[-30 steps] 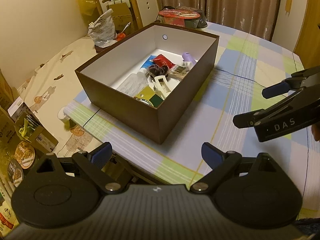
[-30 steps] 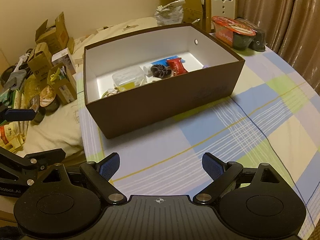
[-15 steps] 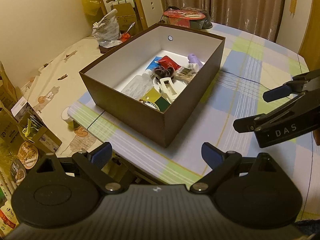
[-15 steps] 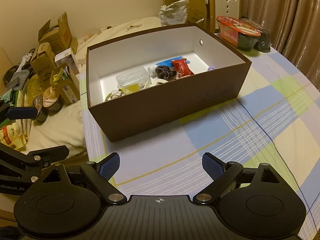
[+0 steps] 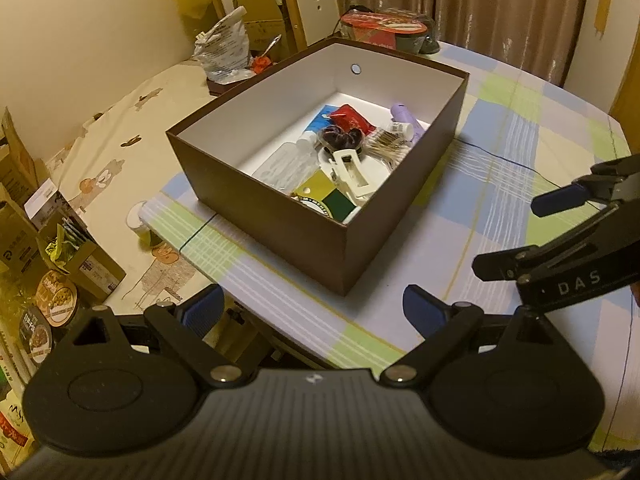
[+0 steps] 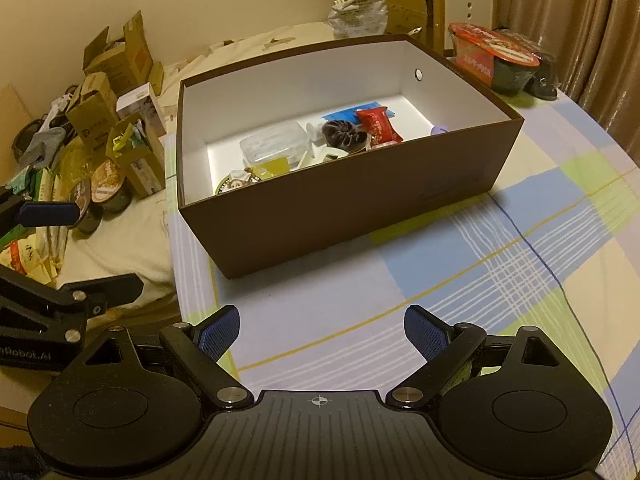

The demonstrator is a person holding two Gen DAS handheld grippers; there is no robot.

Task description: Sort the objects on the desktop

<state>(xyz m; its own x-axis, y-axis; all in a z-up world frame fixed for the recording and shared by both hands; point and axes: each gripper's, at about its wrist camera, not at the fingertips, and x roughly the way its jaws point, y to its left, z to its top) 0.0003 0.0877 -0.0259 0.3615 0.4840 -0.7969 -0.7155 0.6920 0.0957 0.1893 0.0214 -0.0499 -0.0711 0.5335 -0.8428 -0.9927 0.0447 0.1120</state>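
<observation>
A brown box (image 5: 280,216) (image 6: 360,204) with a white inside stands on the checked tablecloth. It holds several small items: a white hair clip (image 5: 352,172), a dark scrunchie (image 5: 340,138) (image 6: 342,132), a red packet (image 5: 352,118) (image 6: 378,124), a purple tube (image 5: 406,116), a clear plastic case (image 6: 274,144) and a green-and-yellow card (image 5: 324,194). My left gripper (image 5: 312,310) is open and empty, short of the box's near corner. My right gripper (image 6: 320,334) is open and empty over bare cloth in front of the box; it also shows at the right edge (image 5: 516,232) of the left wrist view.
Instant noodle bowls (image 6: 492,60) stand behind the box by the curtain. Cardboard boxes and food packets (image 6: 100,128) crowd the lower surface left of the table. A crumpled bag (image 5: 224,56) and white chair backs (image 5: 304,4) sit at the back. The table edge (image 5: 208,276) runs close under my left gripper.
Both grippers have drawn back and slightly up from the box, so it sits farther away in both views. Both stay open and empty.
</observation>
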